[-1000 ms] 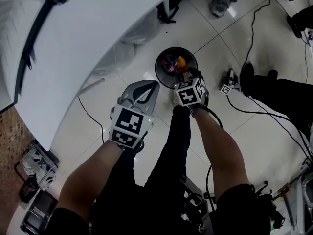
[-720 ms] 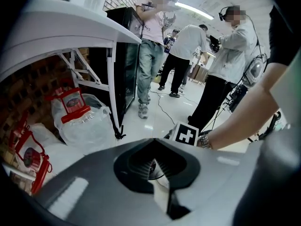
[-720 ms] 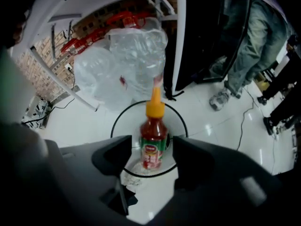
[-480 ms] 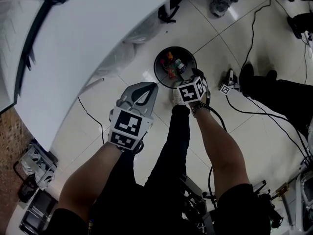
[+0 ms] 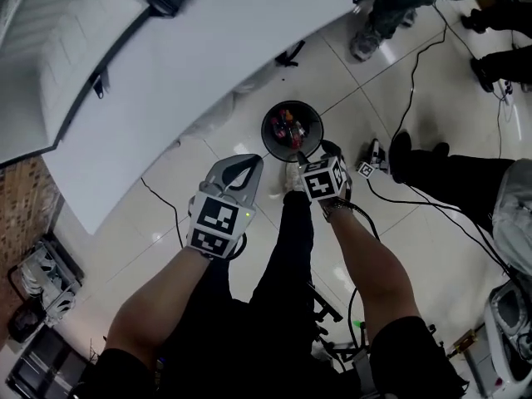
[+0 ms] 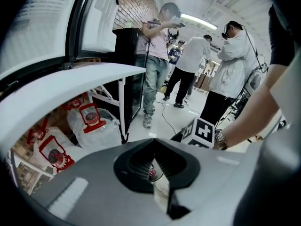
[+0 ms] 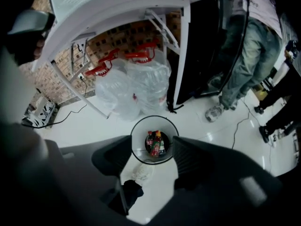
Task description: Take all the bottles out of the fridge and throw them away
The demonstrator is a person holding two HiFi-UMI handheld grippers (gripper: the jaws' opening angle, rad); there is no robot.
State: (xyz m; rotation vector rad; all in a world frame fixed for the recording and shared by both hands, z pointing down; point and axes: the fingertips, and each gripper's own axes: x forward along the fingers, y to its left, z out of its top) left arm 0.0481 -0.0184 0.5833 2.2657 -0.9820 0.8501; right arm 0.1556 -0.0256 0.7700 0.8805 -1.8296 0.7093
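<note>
A round black bin (image 5: 271,116) stands on the tiled floor and holds several bottles (image 5: 290,128) with red and orange labels. My right gripper (image 5: 321,150) hovers at the bin's near rim. In the right gripper view its jaws stand wide apart and empty, with the bin (image 7: 139,131) and its bottles (image 7: 155,144) seen far below between them. My left gripper (image 5: 248,160) hangs left of the bin, its jaws together with nothing in them. The left gripper view shows the tips (image 6: 153,141) meeting. The fridge's inside is not in view.
A white table (image 5: 208,48) fills the upper left, with clear bags (image 7: 136,84) with red handles under it. A black fridge (image 7: 200,41) stands beside it. Several people stand around (image 6: 193,69). Cables (image 5: 416,56) run across the floor at the right.
The head view has swung, so the table's far edge now shows. The bottles in the bin have settled lower. Both grippers keep their places beside the bin.
</note>
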